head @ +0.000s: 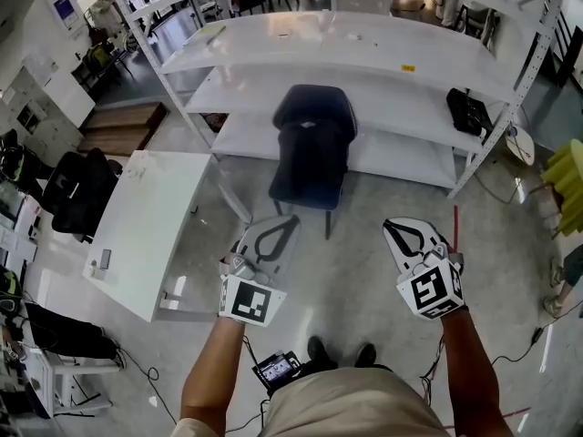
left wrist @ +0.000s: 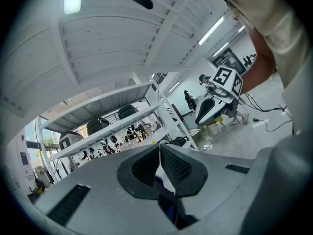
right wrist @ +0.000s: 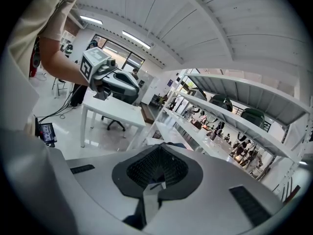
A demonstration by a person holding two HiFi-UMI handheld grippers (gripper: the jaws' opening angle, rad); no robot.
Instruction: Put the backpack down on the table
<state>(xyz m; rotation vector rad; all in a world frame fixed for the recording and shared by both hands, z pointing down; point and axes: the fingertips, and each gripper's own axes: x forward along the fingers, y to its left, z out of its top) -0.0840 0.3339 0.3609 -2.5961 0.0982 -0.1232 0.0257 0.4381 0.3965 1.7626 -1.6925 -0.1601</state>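
A dark blue backpack stands upright in front of the white shelf rack, raised on something with a thin leg. The white table is to its left, seen also in the right gripper view as the table. My left gripper and right gripper hover side by side over the floor, short of the backpack and apart from it. Both are shut with nothing between the jaws. The left gripper's own jaws meet in a thin line. The right gripper's jaws are likewise pressed together.
A black bag lies on the rack's lower shelf at the right. Black office chairs stand left of the table. A yellow-green seat and a person's shoe are at the right edge. Cables and a small device lie by my feet.
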